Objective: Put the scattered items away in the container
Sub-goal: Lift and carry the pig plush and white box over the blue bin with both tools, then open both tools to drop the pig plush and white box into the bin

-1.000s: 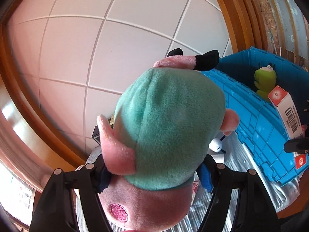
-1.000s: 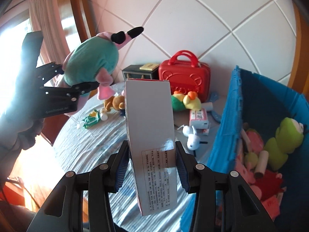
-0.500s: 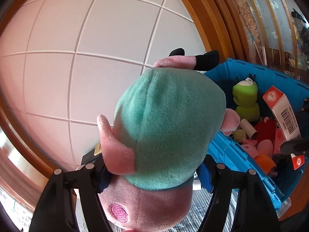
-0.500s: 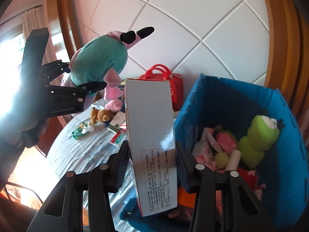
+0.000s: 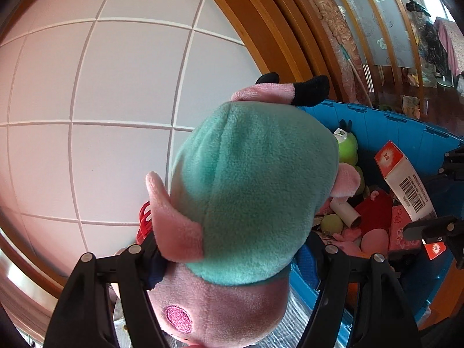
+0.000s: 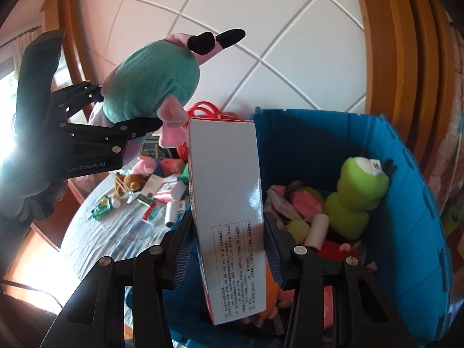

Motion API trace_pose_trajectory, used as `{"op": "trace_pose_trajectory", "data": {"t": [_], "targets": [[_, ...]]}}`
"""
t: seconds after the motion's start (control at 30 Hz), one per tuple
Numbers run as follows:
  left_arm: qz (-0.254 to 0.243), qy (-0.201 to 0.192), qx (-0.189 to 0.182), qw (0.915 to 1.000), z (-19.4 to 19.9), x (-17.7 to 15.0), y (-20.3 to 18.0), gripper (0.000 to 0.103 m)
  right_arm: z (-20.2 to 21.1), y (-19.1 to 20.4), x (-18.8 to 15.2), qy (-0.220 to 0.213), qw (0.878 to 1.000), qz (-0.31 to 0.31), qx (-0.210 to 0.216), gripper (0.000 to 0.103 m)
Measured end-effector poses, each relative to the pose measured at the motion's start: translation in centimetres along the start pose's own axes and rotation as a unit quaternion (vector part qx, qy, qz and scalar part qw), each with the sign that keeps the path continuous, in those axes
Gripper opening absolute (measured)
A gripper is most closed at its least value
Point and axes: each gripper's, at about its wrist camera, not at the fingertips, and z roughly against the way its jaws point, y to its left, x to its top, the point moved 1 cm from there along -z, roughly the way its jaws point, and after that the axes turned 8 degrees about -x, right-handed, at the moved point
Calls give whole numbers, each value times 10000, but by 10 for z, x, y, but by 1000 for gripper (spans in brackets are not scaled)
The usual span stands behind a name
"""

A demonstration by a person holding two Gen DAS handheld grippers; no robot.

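Observation:
My left gripper (image 5: 235, 252) is shut on a pink pig plush in a teal dress (image 5: 249, 191), held in the air beside the blue crate (image 5: 406, 127). From the right wrist view the plush (image 6: 150, 78) hangs left of the crate (image 6: 417, 203). My right gripper (image 6: 227, 249) is shut on a tall white carton (image 6: 229, 203), held over the crate's near left part. The carton also shows in the left wrist view (image 5: 406, 185). The crate holds a green plush (image 6: 356, 191), a ball, a roll and other toys.
Several small boxes, a teddy (image 6: 130, 181) and packets lie scattered on the grey striped cloth (image 6: 116, 232) left of the crate. A red case handle (image 6: 203, 108) stands behind the carton. A white panelled wall and wooden frame lie behind.
Both grippers have moved right toward the crate with their loads. The carton is now over the crate's inside, and the plush is closer to its rim.

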Motion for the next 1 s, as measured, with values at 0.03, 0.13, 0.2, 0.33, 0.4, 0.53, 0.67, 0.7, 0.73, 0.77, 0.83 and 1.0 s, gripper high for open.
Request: {"op": "trace_pose_trajectory", "data": {"t": [0.03, 0.13, 0.2, 0.33, 0.4, 0.53, 0.67, 0.7, 0.73, 0.77, 0.83, 1.0], "targets": [[-22, -3, -30, 10000, -3, 3, -3, 72, -1, -5, -1, 13, 10000, -40, -23, 45], [-75, -12, -117, 9999, -17, 14, -12, 72, -2, -17, -2, 49, 9998, -157, -84, 45], [-103, -32, -191, 9998, -22, 20, -17, 72, -2, -24, -4, 54, 9997, -216, -138, 45], [-159, -54, -329, 9993, -32, 30, -25, 72, -1, -38, -5, 83, 9991, -324, -245, 45], [-198, -67, -401, 9990, -40, 38, -32, 72, 0, -43, -7, 99, 9989, -362, -295, 45], [-298, -114, -541, 9980, -50, 49, -44, 72, 2, -56, -11, 143, 9979, -462, -420, 45], [-396, -139, -685, 9968, -57, 57, -55, 72, 2, -69, -15, 184, 9969, -561, -524, 45], [-420, -143, -715, 9965, -59, 59, -58, 72, 2, -72, -16, 194, 9966, -581, -546, 45], [-443, -146, -748, 9961, -61, 61, -61, 72, 2, -75, -18, 209, 9963, -604, -574, 45], [-458, -150, -781, 9958, -63, 62, -64, 72, 2, -77, -19, 221, 9960, -628, -600, 45], [-485, -157, -844, 9951, -66, 65, -69, 72, 3, -82, -21, 240, 9953, -676, -649, 45], [-548, -180, -995, 9934, -73, 72, -81, 72, 4, -92, -26, 303, 9936, -762, -772, 45]]}}
